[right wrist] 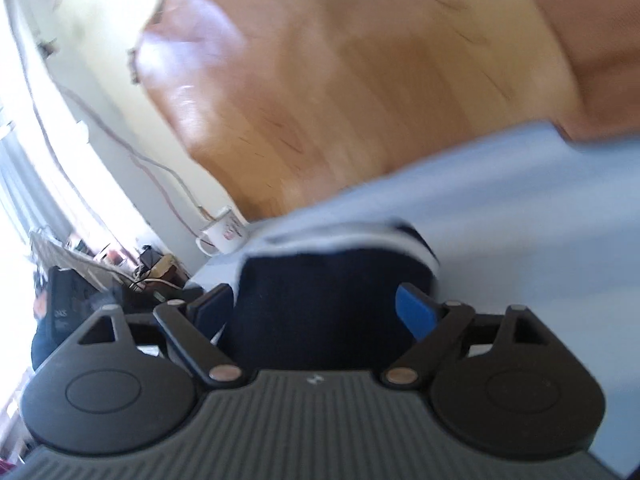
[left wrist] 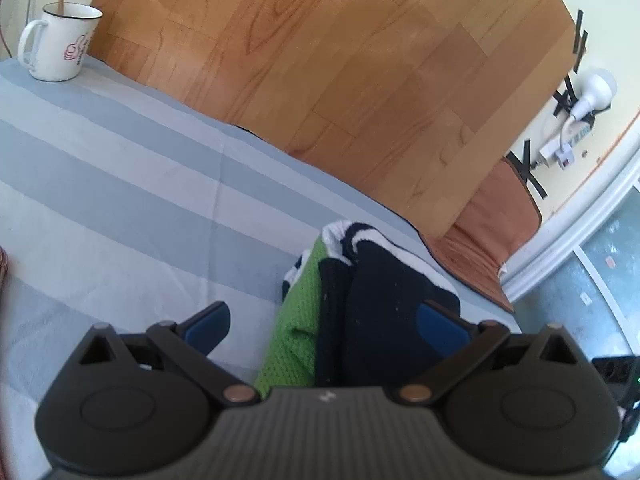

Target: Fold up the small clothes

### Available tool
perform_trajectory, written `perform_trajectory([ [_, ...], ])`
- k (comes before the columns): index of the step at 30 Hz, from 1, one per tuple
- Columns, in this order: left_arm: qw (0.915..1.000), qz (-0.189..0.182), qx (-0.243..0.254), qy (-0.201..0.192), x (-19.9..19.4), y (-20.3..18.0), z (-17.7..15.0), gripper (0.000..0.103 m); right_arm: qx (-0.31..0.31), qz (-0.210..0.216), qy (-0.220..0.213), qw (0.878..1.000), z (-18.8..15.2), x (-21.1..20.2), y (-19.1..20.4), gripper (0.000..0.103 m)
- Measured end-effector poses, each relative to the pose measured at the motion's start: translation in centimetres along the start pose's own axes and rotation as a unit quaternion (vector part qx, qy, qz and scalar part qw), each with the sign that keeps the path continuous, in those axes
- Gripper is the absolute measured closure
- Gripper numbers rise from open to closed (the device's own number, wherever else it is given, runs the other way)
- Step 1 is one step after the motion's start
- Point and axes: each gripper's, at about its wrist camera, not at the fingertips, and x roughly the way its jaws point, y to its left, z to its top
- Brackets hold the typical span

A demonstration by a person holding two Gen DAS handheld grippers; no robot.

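Observation:
A small folded garment [left wrist: 360, 300] in navy, green and white lies on the grey-and-white striped sheet [left wrist: 120, 168], close to its far edge. My left gripper [left wrist: 324, 326] is open wide just above it. Its left pad [left wrist: 208, 326] hangs over bare sheet and the other over the navy cloth, neither pressing. In the blurred right wrist view the navy part of the garment [right wrist: 328, 280], with a white-striped edge, fills the gap of my right gripper [right wrist: 314, 310]. That gripper is open too, with its blue pads [right wrist: 416, 314] standing clear of the cloth.
A white mug [left wrist: 60, 42] with a wooden stick in it stands on the sheet's far left corner; the mug [right wrist: 224, 232] also shows in the right wrist view. A wooden board [left wrist: 320, 60] rises behind the sheet. An orange cushion [left wrist: 492, 232] lies at the right edge.

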Motion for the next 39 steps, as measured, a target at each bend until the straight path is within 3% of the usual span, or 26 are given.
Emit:
perform_trajectory([
  [3, 0.9989, 0.013, 0.022, 0.040, 1.6, -0.8, -0.4, 0.000, 0.026, -0.005, 0.017, 1.000, -1.2, 0.1, -1.1, 0.013],
  [5, 0.9965, -0.003, 0.019, 0.081, 3.1, -1.0, -1.0, 0.000, 0.030, -0.005, 0.027, 0.999, -1.3, 0.5, -1.2, 0.013],
  [7, 0.9948, -0.017, 0.021, 0.098, 3.8, -1.5, -1.8, 0.000, 0.026, -0.006, 0.039, 0.999, -1.2, 1.1, -1.0, 0.013],
  [11, 0.9953, -0.014, 0.042, 0.086, 4.1, -2.7, -2.9, 0.001, 0.003, 0.002, 0.050, 0.999, -1.0, 3.1, -0.4, 0.012],
  [14, 0.9967, -0.012, 0.039, 0.070, 4.2, -2.9, -3.4, 0.003, -0.024, -0.016, 0.050, 0.998, -0.7, 4.3, 0.9, 0.013],
  [16, 0.9975, -0.001, 0.035, 0.062, 4.6, -3.3, -3.3, 0.009, -0.037, -0.023, 0.040, 0.998, -0.6, 4.6, 1.1, 0.031],
  [19, 0.9977, -0.023, 0.027, 0.057, 5.2, -4.3, -2.0, 0.011, -0.070, -0.022, 0.017, 0.997, 0.3, 4.1, 1.7, 0.047],
  [24, 0.9953, -0.043, 0.083, 0.027, 7.3, -8.1, 1.3, 0.010, -0.136, -0.053, -0.044, 0.988, 3.8, 4.2, 2.3, 0.049],
  [28, 0.9949, -0.074, 0.067, 0.015, 10.9, -8.9, 4.9, 0.011, -0.140, -0.059, -0.081, 0.985, 7.8, 5.0, 0.1, 0.050],
  [32, 0.9959, -0.065, 0.061, 0.018, 16.3, -9.2, 7.2, 0.011, -0.128, -0.073, -0.079, 0.986, 11.0, 7.9, -3.7, 0.050],
  [35, 0.9973, -0.038, 0.040, 0.049, 20.9, -8.2, 7.9, 0.013, -0.095, -0.099, -0.059, 0.989, 12.5, 10.6, -7.6, 0.049],
  [38, 0.9979, -0.015, 0.022, 0.059, 23.3, -6.6, 7.1, 0.010, -0.050, -0.102, -0.052, 0.992, 12.8, 11.6, -10.2, 0.040],
  [39, 0.9983, -0.023, 0.031, 0.042, 23.2, -6.4, 6.6, 0.007, -0.050, -0.094, -0.059, 0.993, 12.8, 11.4, -10.3, 0.038],
])
